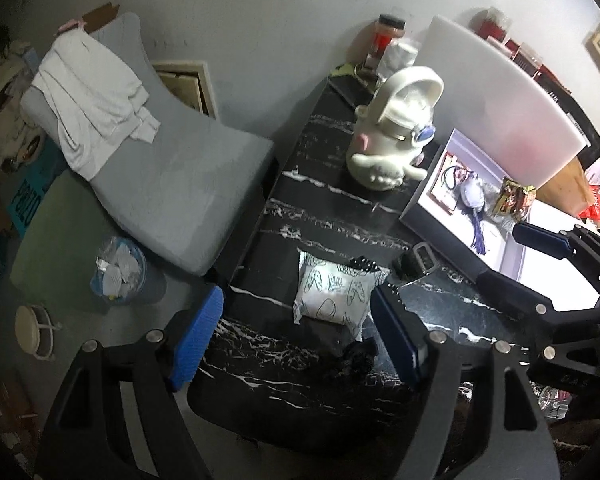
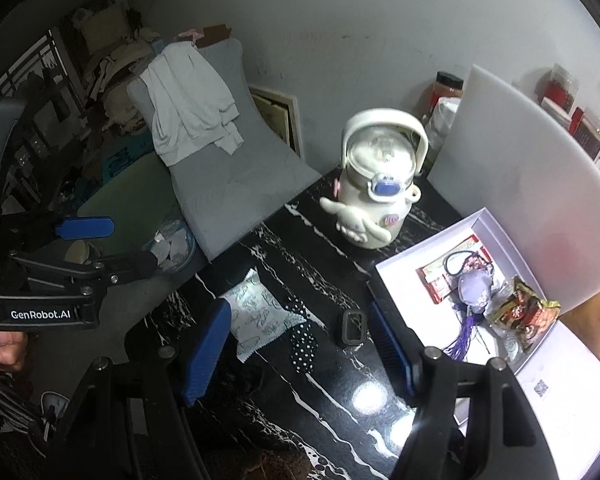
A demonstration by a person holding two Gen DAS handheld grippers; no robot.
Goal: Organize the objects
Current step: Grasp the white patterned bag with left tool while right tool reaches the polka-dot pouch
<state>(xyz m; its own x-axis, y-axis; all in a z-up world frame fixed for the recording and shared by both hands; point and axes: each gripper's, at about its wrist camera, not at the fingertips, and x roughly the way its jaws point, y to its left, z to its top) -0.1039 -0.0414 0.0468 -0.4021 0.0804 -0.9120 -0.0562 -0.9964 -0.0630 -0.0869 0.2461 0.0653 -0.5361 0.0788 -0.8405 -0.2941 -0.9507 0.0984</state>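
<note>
Left wrist view looks down on a black marbled bench (image 1: 300, 216) with the left gripper (image 1: 296, 332) hanging over it, its blue-padded jaws standing apart with nothing pressed between them. A white printed sachet (image 1: 332, 296) lies flat on the bench in the gap between those jaws, near the middle of the frame and clear of both pads. Just below it sits a dark crumpled item (image 1: 356, 360) whose kind I cannot tell. At the right edge the right gripper (image 1: 516, 256) shows from the side, released, reaching over the open white box (image 1: 420, 204). Only this view shows the clear bin of waste (image 1: 120, 272) on the floor at lower left and a round white stand (image 1: 32, 332) beside it. Right wrist view shows what the first does not: a black polka-dot cloth (image 2: 302, 340) lying just right of the sachet (image 2: 260, 316), a small dark rectangular frame (image 2: 352, 326) between the right gripper's (image 2: 300, 344) jaws, and a person's hand (image 2: 4, 354) at lower left under the left gripper (image 2: 116, 244). These jaws too stand apart and empty, the cloth and frame below them, the sachet nearer the left pad. The box (image 2: 384, 276) at right holds a purple tassel charm (image 2: 472, 292) and snack packets (image 2: 520, 312). A cream kettle-shaped bottle (image 2: 376, 192) stands upright behind.
</note>
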